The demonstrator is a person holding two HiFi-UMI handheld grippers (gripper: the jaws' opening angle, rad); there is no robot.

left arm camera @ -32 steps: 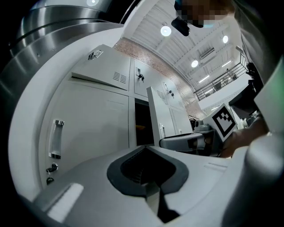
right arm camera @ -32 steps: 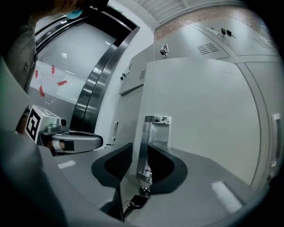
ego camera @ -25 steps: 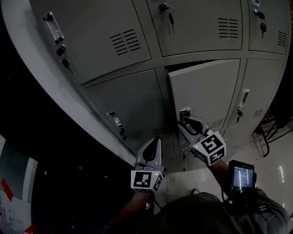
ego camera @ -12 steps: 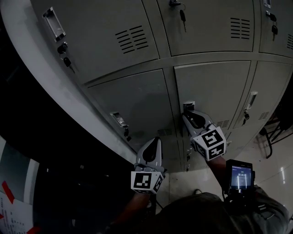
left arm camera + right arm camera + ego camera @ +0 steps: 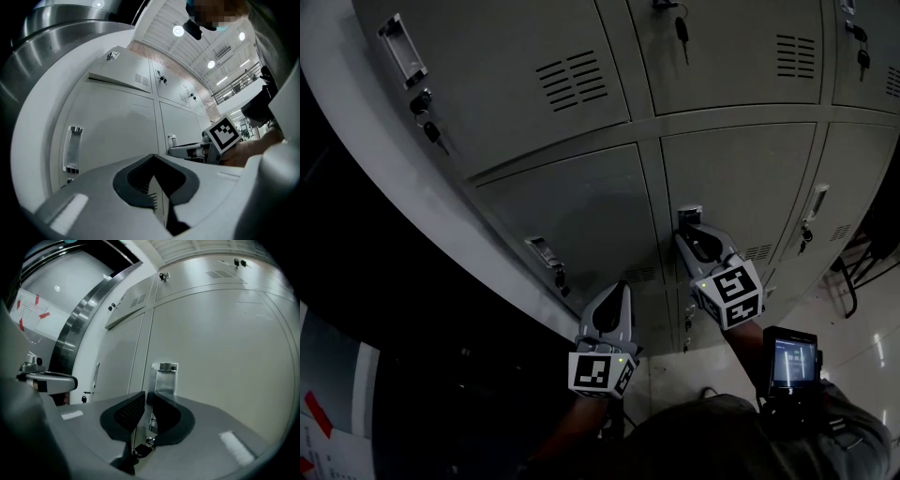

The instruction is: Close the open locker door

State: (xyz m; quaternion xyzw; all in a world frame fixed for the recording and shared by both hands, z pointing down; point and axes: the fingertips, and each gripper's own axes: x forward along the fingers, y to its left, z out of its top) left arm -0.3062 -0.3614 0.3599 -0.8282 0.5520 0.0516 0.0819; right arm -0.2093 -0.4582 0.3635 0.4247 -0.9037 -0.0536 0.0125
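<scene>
Jaws: right gripper just closed narrow on handle, holding locker door flush | left gripper together, empty, 8 o'clock.

Grey lockers stand on the glossy pale floor.

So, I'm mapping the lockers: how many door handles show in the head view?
4: upper-left handle, lower-left handle, middle handle, far-right handle. More may be cut off at the top.
</scene>
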